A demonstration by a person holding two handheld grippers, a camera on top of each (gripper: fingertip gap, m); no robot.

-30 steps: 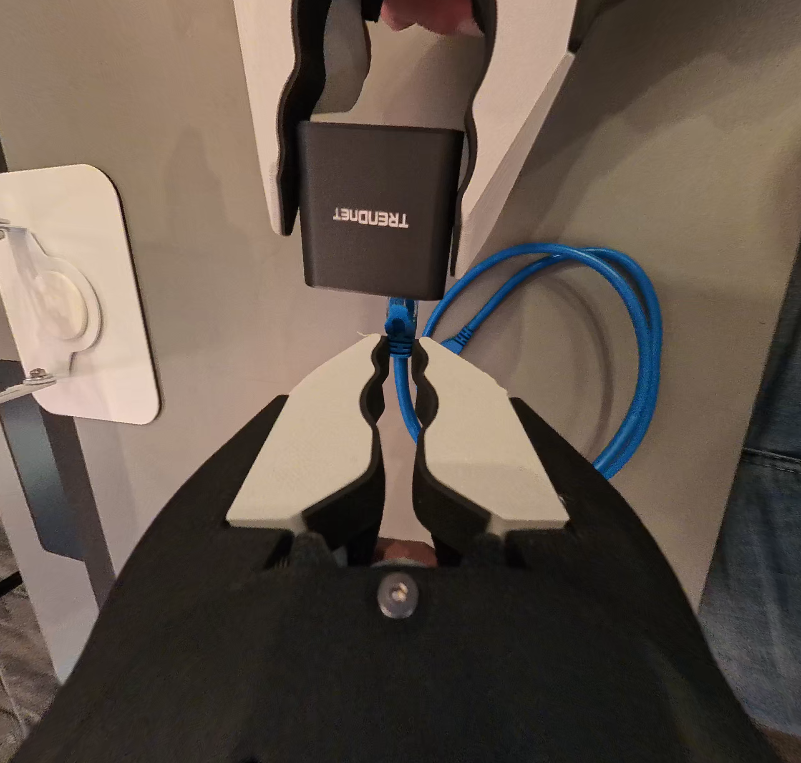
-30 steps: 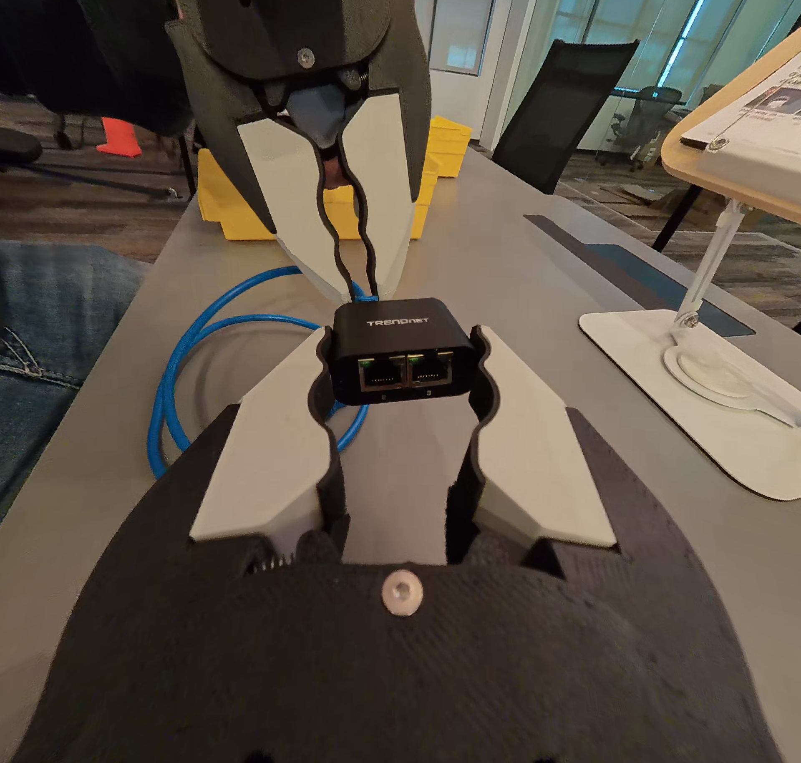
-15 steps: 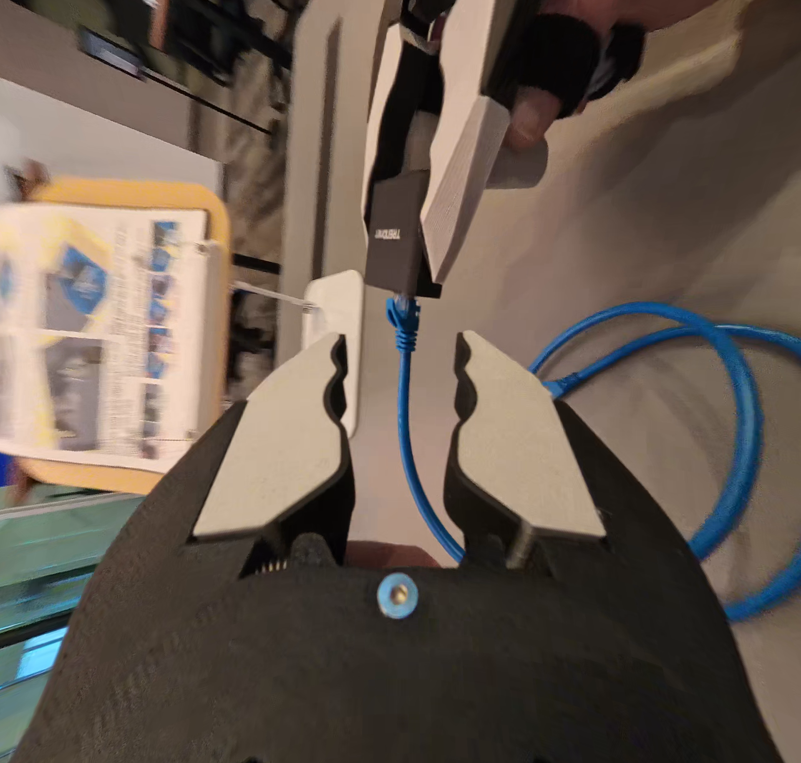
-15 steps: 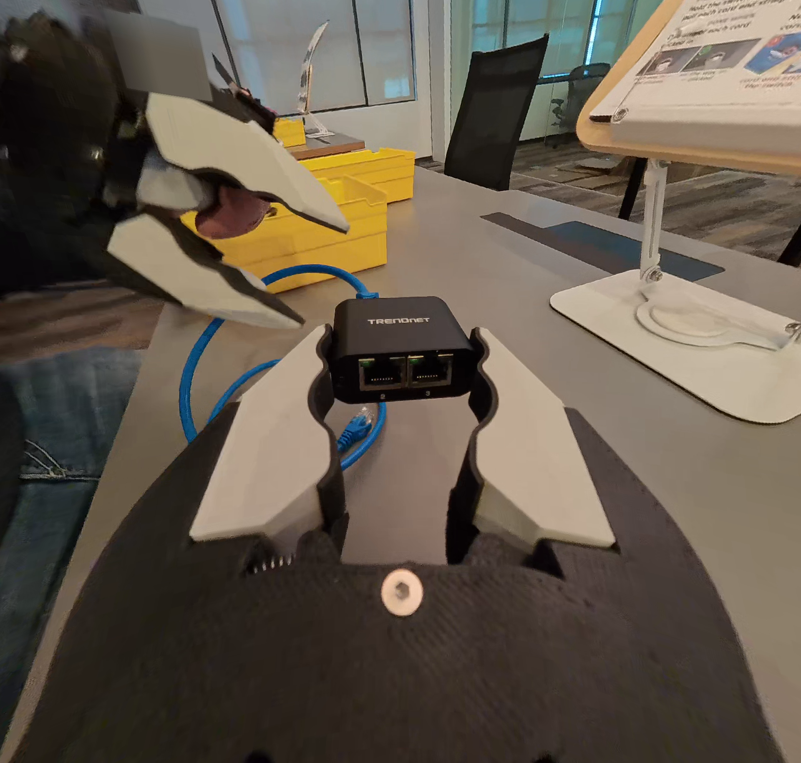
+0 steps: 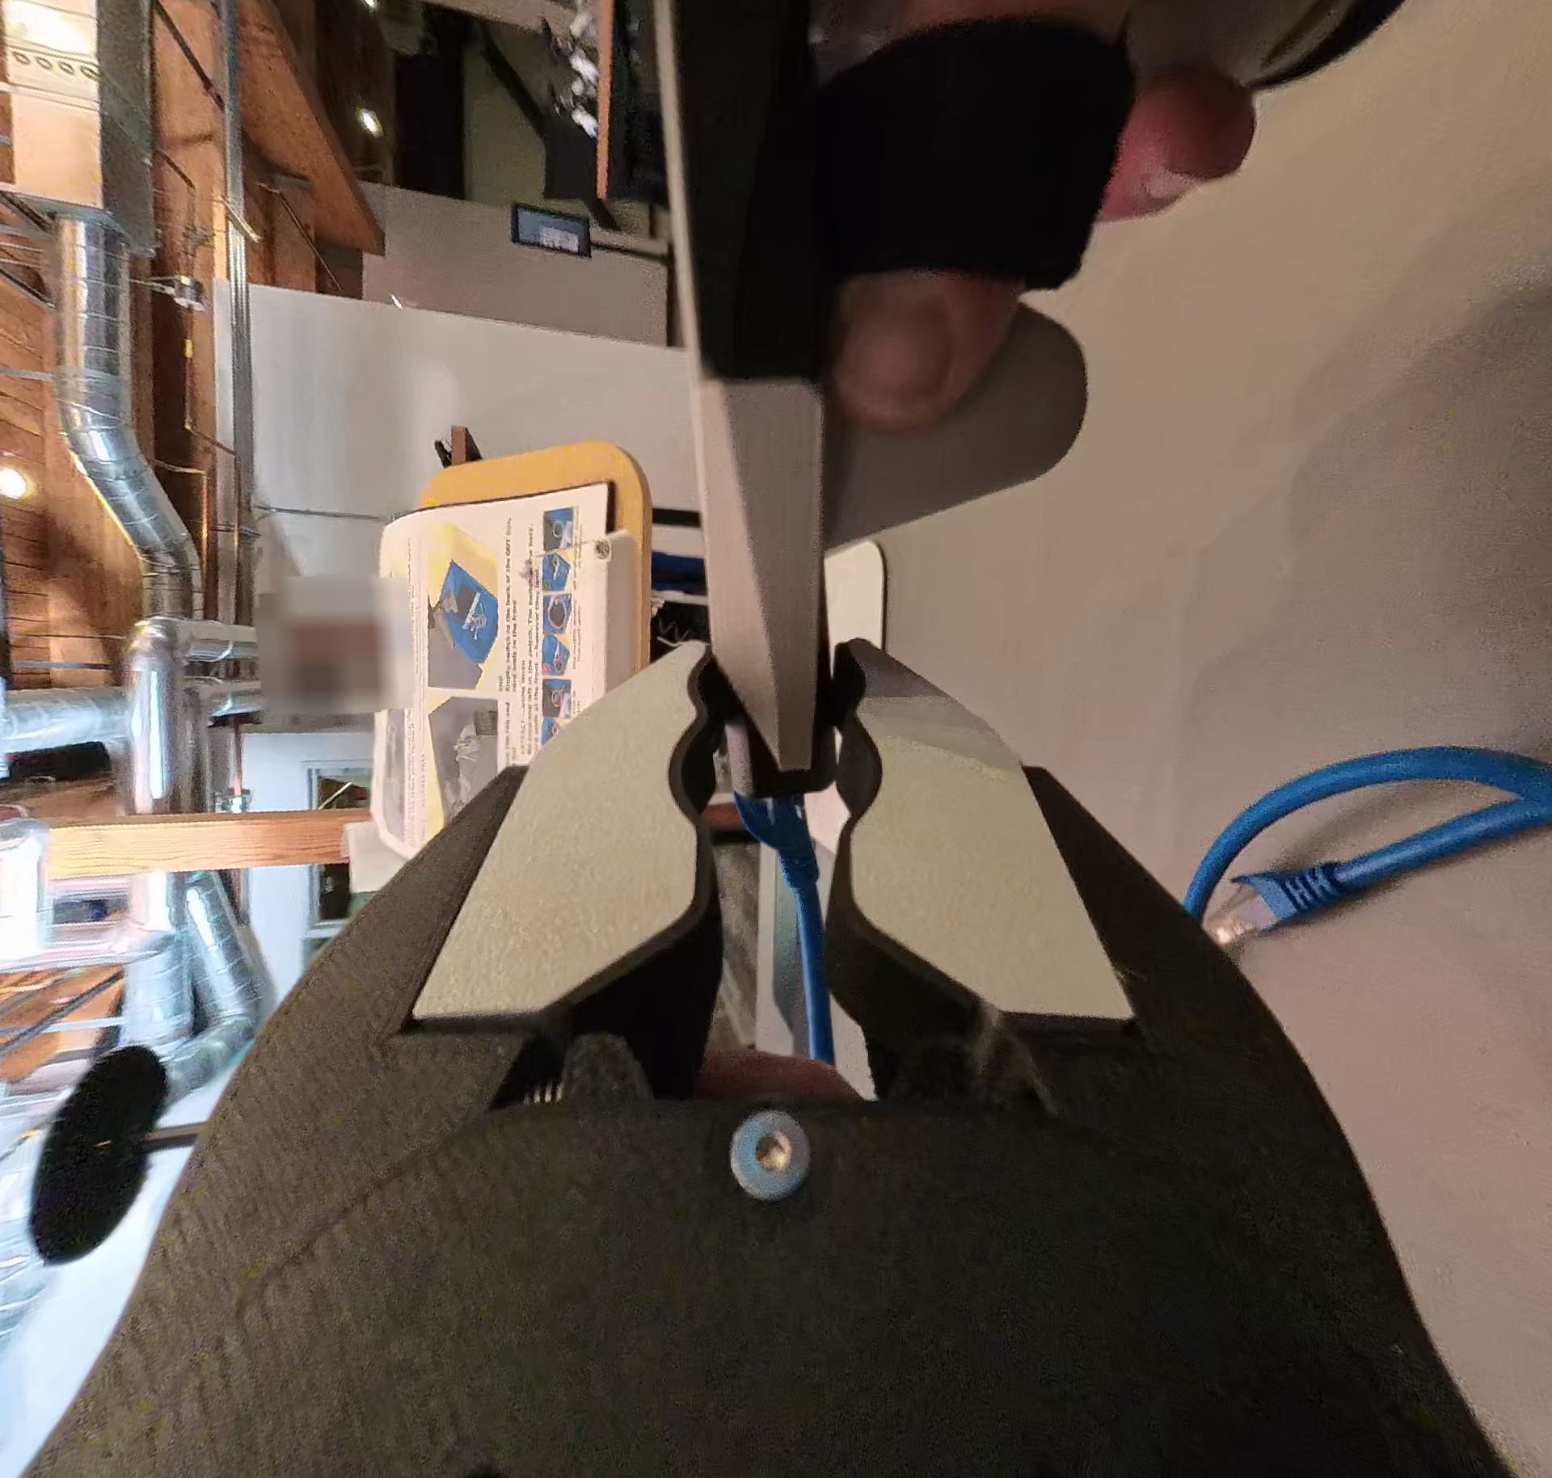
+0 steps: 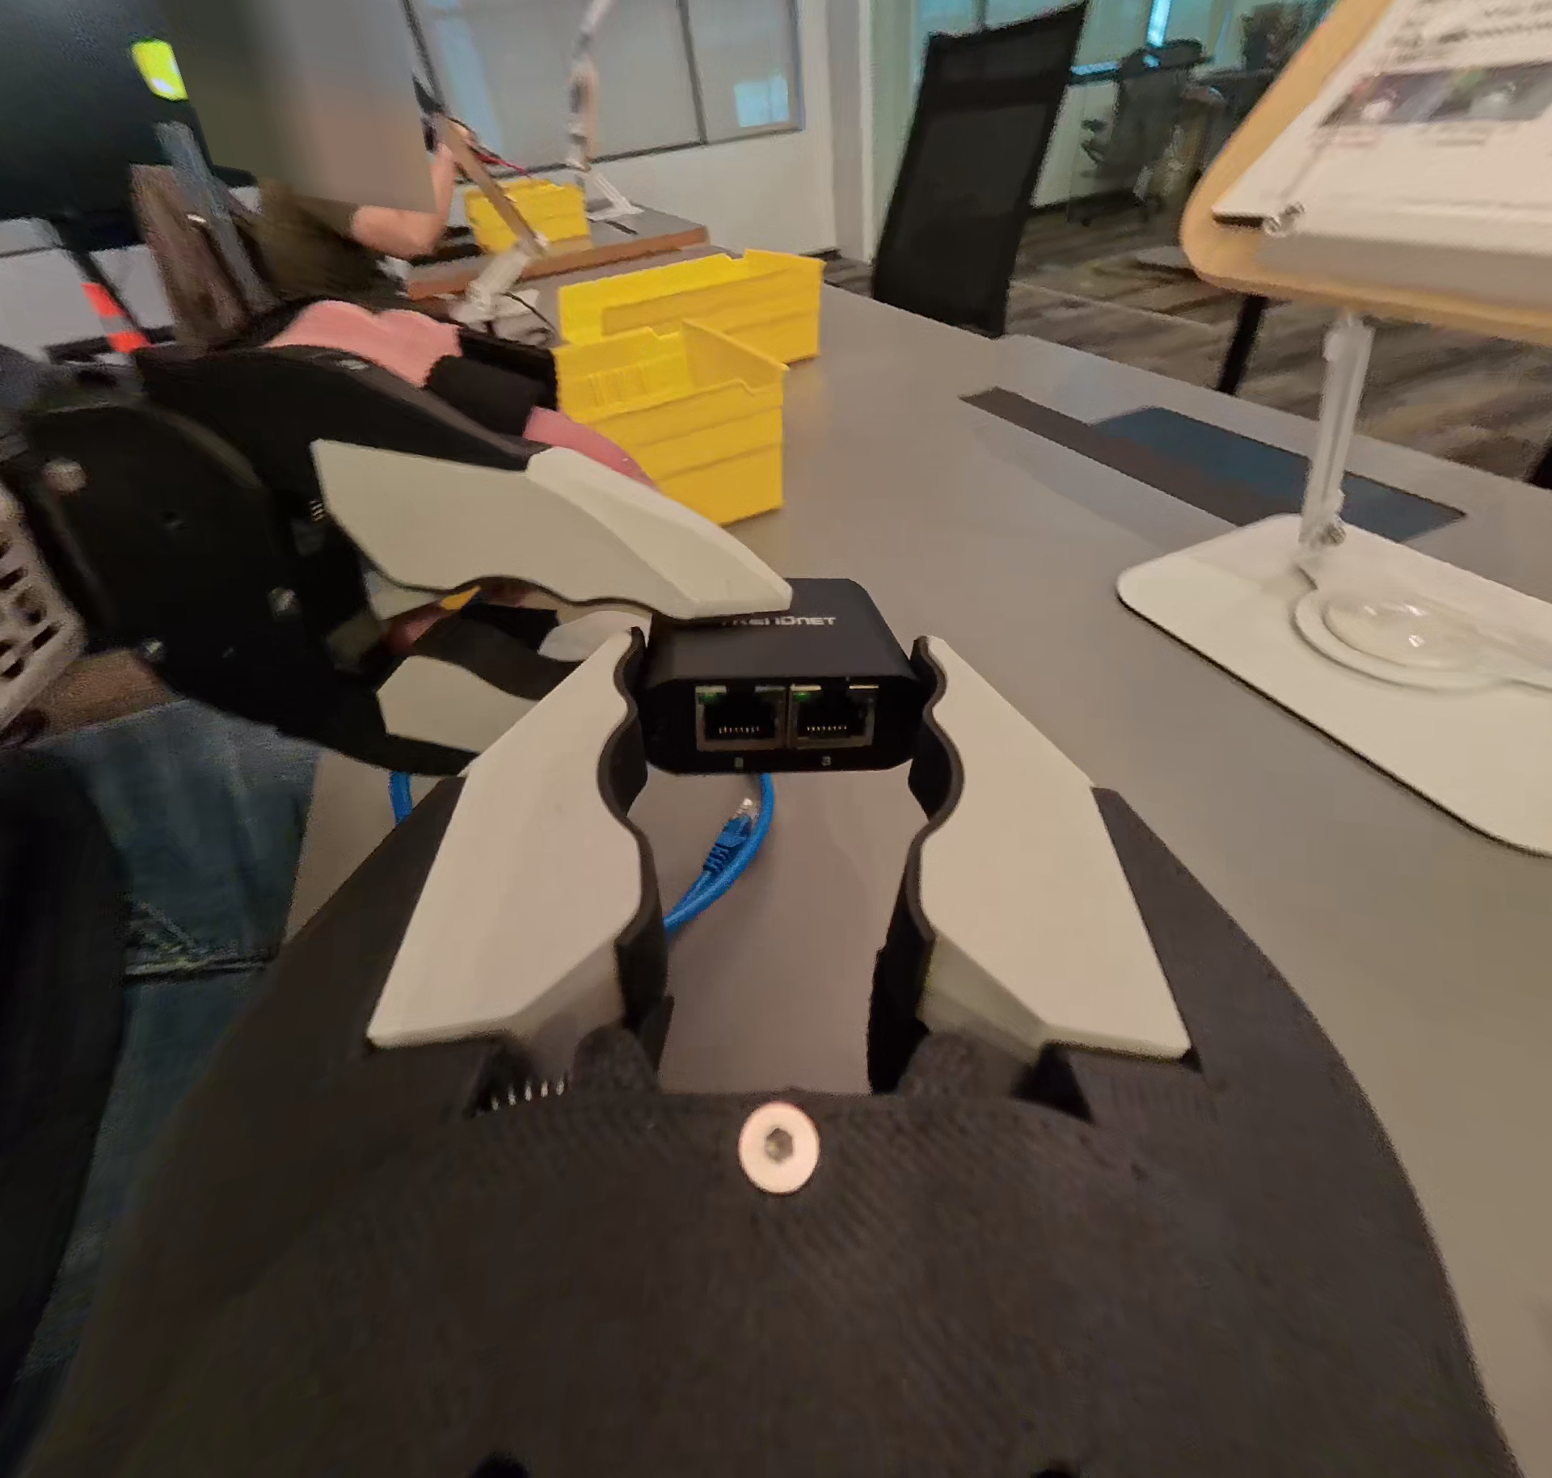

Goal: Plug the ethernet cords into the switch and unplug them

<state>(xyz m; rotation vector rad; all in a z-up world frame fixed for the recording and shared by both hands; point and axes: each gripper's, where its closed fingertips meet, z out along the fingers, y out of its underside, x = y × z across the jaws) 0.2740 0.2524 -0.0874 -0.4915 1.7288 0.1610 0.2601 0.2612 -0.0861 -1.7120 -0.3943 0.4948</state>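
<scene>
Gripping a small black switch [image 6: 777,682] by its two sides, the right gripper [image 6: 777,703] holds it lifted clear of the grey desk [image 6: 1050,598], its two front ports facing the camera and both empty. The left gripper [image 5: 773,724] comes in from the side, turned on edge, with its jaws spread around the back end of the switch [image 5: 785,779]; whether they press on it cannot be told. One end of a blue cable [image 5: 802,875] is plugged into that back end and runs down between the left jaws. The cable's other plug [image 6: 739,829] lies loose on the desk beneath the switch, the rest of it looping toward the near edge. Two yellow bins [image 6: 689,363] stand farther back on the desk, and a white stand [image 6: 1344,640] carrying a printed sheet on a board sits toward the right edge.
</scene>
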